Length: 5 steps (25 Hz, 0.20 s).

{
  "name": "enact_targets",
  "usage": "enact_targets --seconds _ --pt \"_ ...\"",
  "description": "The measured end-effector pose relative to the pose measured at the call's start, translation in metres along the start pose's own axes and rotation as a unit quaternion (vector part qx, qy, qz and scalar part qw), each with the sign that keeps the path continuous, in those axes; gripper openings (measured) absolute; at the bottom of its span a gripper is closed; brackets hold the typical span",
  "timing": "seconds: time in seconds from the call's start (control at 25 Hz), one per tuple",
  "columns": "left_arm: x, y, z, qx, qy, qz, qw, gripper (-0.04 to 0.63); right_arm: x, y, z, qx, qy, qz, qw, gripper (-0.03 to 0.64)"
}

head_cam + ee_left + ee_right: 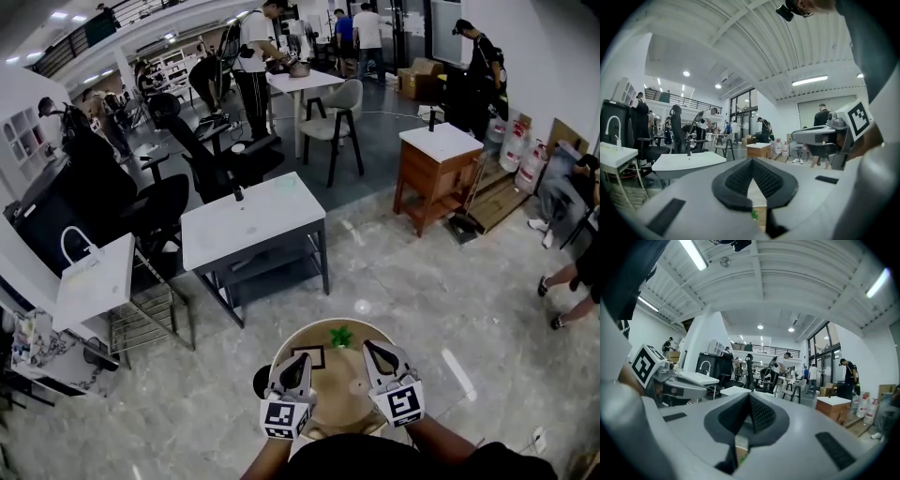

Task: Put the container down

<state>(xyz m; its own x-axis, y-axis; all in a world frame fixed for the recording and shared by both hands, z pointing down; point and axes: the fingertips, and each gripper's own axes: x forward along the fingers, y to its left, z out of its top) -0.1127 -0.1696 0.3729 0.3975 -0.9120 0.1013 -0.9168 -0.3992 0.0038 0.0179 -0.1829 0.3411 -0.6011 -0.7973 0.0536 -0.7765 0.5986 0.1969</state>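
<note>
I hold both tools up in front of my chest, side by side and well above the round worktop (319, 328), so neither is near anything it could grip. My left gripper (296, 367) is clenched: in its own view the dark ribbed pads meet at their tips (751, 161), with only a sliver of tan wood and a speck of green showing through the gap below them. My right gripper (382, 359) is clenched too, its pads pressed together (750, 399) with nothing caught between them. I carry nothing, then. The only likely container (357, 386) I can see is a small pale round thing standing on the worktop, just left of my right gripper and nearer to me than the little green plant (340, 336) at the far rim. It is too small for me to be sure of it. If that is it, it stands free and upright, touched by neither tool, and I judge the putting down done. Keeping the tools high and closed suits that: I am clear of the thing and cannot knock it.
</note>
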Motion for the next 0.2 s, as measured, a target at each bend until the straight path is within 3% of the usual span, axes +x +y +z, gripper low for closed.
enact_targets --seconds 0.2 --pt "-0.0037 0.0045 0.0060 0.008 -0.006 0.010 0.9999 -0.008 -0.0052 -0.0025 -0.0061 -0.001 -0.001 -0.003 1.000 -0.002"
